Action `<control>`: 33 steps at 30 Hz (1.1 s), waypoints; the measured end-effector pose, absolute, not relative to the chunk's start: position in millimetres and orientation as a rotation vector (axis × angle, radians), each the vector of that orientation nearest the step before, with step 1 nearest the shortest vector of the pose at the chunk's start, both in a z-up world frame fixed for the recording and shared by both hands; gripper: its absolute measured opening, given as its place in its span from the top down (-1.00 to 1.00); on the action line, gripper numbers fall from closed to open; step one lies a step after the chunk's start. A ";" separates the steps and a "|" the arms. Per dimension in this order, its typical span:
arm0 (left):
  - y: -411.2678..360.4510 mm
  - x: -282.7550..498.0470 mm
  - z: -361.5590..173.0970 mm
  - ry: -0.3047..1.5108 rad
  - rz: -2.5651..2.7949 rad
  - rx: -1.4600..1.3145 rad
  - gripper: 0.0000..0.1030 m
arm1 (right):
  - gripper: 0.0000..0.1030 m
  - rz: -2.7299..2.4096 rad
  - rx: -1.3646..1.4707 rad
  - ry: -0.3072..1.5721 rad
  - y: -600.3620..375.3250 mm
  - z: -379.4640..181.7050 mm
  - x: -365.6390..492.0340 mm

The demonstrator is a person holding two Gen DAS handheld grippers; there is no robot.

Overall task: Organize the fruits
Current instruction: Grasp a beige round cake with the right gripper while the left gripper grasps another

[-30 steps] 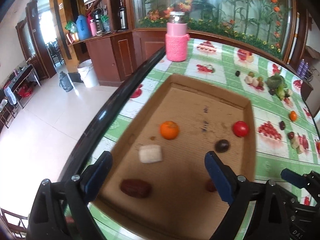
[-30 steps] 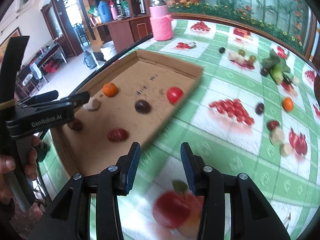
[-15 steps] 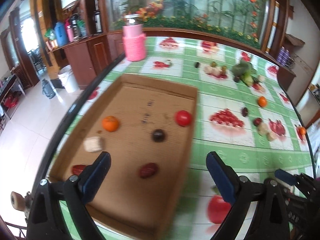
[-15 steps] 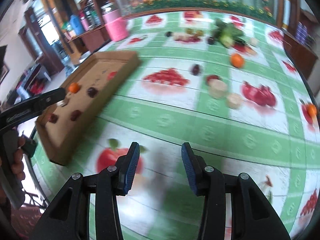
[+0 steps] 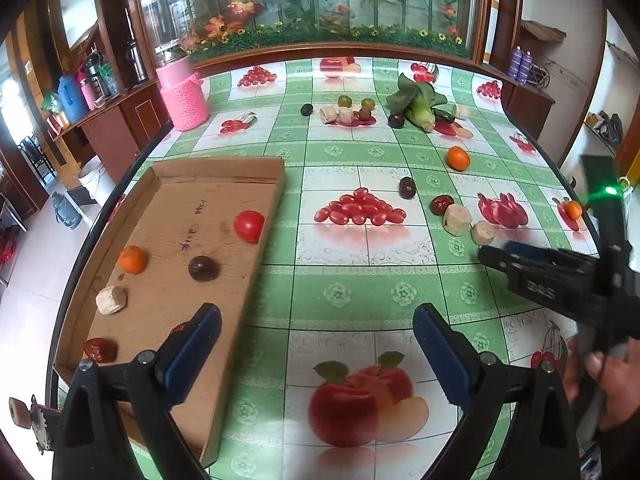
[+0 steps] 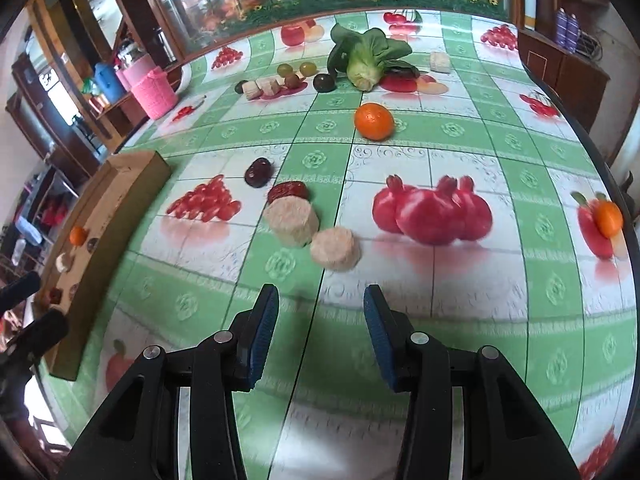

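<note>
Cardboard, thin and shallow-walled, makes the tray that lies at the left of the left wrist view, and in it sit a red tomato, a small orange, a dark plum, a pale cut chunk and a red date; such a tray would flex if lifted by one wall, so the fruit is better carried to it. The left gripper hangs with its blue pads wide apart and nothing between them, over the tray's near corner and the tablecloth, a glossy green-checked sheet printed with fruit that looks slick enough for round things to roll. The right gripper shows at the right edge, near two more pale chunks. In the right wrist view the right gripper is likewise parted and empty, low over the cloth, with a pale cylinder just ahead and a second one touching a date behind it. These chunks look light, dry and somewhat crumbly; I would pinch the near one across its round sides, gently. A dark plum and an orange lie farther off, smooth and likely to slip unless taken across the widest part. Leafy greens and a pink knitted jar stand near the far wooden-framed glass partition.
</note>
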State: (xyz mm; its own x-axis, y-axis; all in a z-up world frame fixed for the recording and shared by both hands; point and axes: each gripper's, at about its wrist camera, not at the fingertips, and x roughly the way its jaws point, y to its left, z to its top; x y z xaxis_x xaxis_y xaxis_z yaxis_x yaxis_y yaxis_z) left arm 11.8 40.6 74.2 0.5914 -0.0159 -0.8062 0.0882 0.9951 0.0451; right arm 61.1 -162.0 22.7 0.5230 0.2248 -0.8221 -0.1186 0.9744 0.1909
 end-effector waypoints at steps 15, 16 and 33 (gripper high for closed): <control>-17.5 54.8 54.5 0.993 -0.149 0.092 -0.91 | 0.45 0.193 0.089 0.900 -187.2 24.4 58.6; -25.4 59.0 53.0 0.993 -0.164 0.088 -0.91 | 0.45 0.183 0.111 0.896 -194.9 26.4 51.9; -92.3 111.3 13.6 0.997 -0.233 0.071 0.35 | 0.44 0.101 0.248 0.903 -244.5 27.7 9.1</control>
